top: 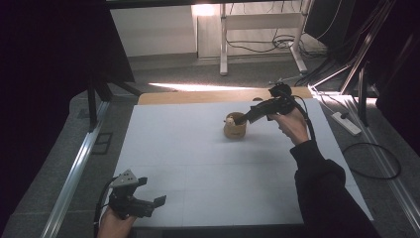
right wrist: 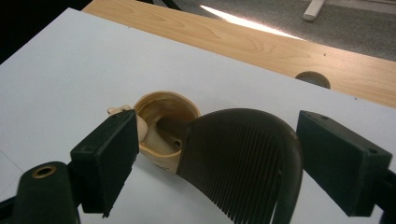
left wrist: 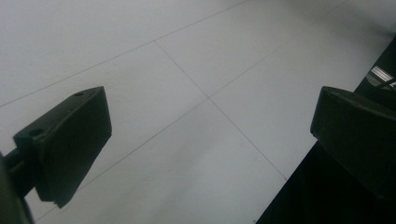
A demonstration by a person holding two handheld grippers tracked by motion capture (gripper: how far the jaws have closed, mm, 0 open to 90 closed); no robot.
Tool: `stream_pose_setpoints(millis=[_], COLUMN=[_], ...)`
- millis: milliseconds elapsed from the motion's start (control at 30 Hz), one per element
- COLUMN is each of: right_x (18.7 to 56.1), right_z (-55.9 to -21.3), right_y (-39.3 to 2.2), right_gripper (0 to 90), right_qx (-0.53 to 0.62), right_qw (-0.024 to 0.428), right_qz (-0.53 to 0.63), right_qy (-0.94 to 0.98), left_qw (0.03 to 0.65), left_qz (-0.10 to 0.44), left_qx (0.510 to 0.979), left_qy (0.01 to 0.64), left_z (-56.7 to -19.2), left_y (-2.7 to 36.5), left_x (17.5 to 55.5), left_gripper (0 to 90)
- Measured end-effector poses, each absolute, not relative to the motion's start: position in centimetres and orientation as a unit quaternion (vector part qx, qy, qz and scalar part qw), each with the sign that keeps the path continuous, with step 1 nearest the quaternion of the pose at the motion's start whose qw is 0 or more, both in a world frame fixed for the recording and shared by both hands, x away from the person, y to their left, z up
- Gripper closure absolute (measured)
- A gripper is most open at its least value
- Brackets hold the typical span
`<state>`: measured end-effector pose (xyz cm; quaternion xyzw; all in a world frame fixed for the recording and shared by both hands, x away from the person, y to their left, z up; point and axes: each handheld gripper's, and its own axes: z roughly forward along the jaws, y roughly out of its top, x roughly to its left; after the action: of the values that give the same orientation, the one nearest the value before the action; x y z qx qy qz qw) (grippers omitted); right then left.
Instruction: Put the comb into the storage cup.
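We see the right gripper (top: 242,118) held out over the far part of the white counter (top: 208,163), its tip at the rim of a small tan wooden cup (top: 234,130) that stands upright there. In the right gripper view the cup (right wrist: 164,128) has a pale rounded piece (right wrist: 140,125) resting against its inner wall, and a dark curved comb (right wrist: 243,163) lies between the jaws, its toothed end leaning on the cup's near rim. Those jaws stand wide, with a clear gap between each pad and the comb, so they press on nothing. Beyond the white surface runs a strip of light wood (right wrist: 261,44) with a round hole in it. Our left gripper (top: 141,204) rests low at the near left edge of the counter, well apart from the cup. In the left gripper view its jaws are spread far apart over bare white counter (left wrist: 196,93), with nothing between them.
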<state>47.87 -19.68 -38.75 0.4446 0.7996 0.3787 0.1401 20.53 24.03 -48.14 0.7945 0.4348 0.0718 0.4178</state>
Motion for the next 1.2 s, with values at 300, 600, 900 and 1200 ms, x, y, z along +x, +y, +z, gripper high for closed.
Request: stream_pose_setpoints(millis=[300, 600, 900, 1200], right_x=[47.1, 46.7, 45.9, 45.2], right_z=[-38.3, -38.5, -38.5, -38.8], right_y=[-19.8, -19.8, -20.0, -20.3], right_gripper=[9.5, 5.7, 5.2, 4.8], right_qx=[0.430, 0.419, 0.402, 0.396], right_qw=[0.146, 0.162, 0.173, 0.176], right_qz=[0.385, 0.390, 0.400, 0.404], right_qy=[0.804, 0.804, 0.805, 0.806], left_qw=[0.417, 0.417, 0.417, 0.418], left_qz=[0.071, 0.072, 0.072, 0.071], left_qx=[0.795, 0.795, 0.795, 0.795], left_qy=[0.434, 0.434, 0.434, 0.434], left_z=[-48.1, -48.1, -48.1, -48.1], left_y=[24.0, 24.0, 24.0, 24.0], left_x=[20.5, 20.5, 20.5, 20.6], left_gripper=[0.0, 0.0, 0.0, 0.0])
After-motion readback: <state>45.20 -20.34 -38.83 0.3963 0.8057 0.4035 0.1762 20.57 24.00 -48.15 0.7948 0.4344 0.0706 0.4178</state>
